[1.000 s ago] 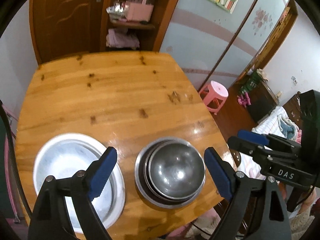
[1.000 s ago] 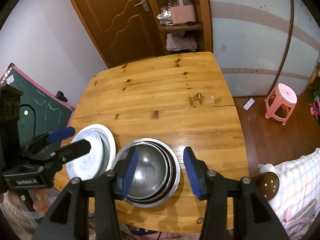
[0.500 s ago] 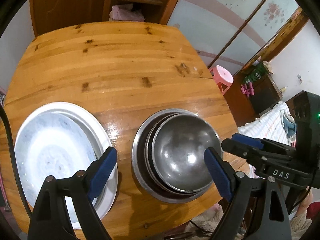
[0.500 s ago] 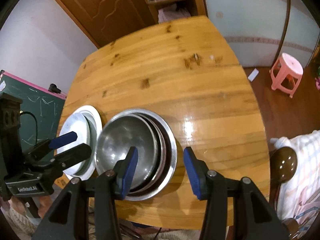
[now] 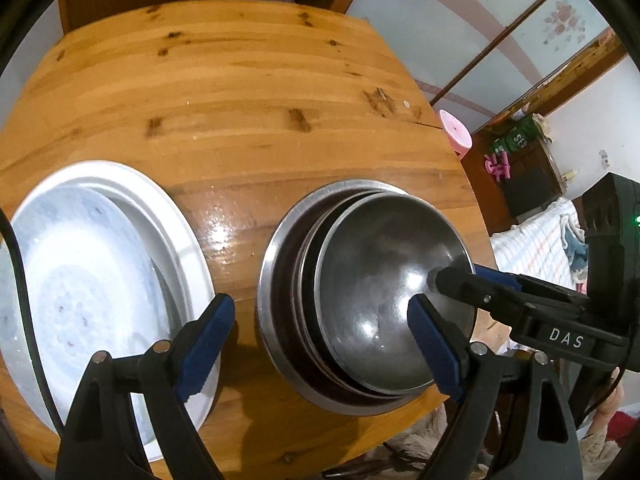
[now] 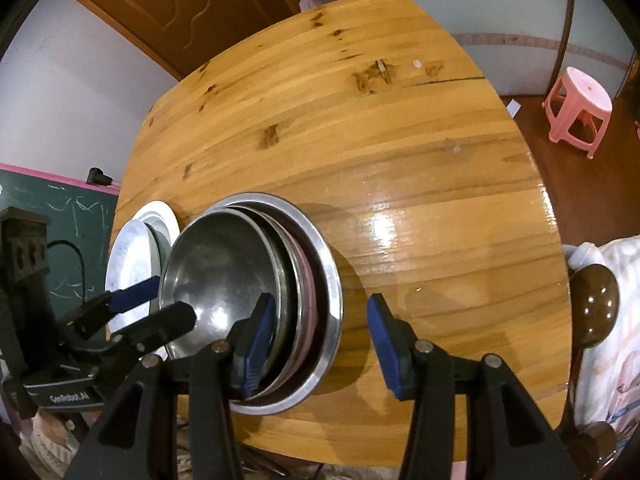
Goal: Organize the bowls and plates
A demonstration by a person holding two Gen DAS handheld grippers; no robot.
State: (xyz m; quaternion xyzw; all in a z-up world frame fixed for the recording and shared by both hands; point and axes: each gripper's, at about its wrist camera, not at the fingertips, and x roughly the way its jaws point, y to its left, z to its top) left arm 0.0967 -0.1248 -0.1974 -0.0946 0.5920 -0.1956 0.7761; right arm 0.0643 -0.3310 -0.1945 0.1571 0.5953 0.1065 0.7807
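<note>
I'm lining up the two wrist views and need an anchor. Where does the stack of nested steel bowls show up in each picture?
Left wrist view: the stack of steel bowls sits lower right of centre, right of the white plates.
Right wrist view: the stack sits lower left of centre, partly behind the right gripper.
Shared landmark: the pink stool on the floor past the table's right edge.

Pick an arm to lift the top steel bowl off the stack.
Right, probably. The right gripper is open astride the right-hand rim of the top steel bowl, outer finger over the wooden table. The left gripper has one finger over the white plates.
</note>
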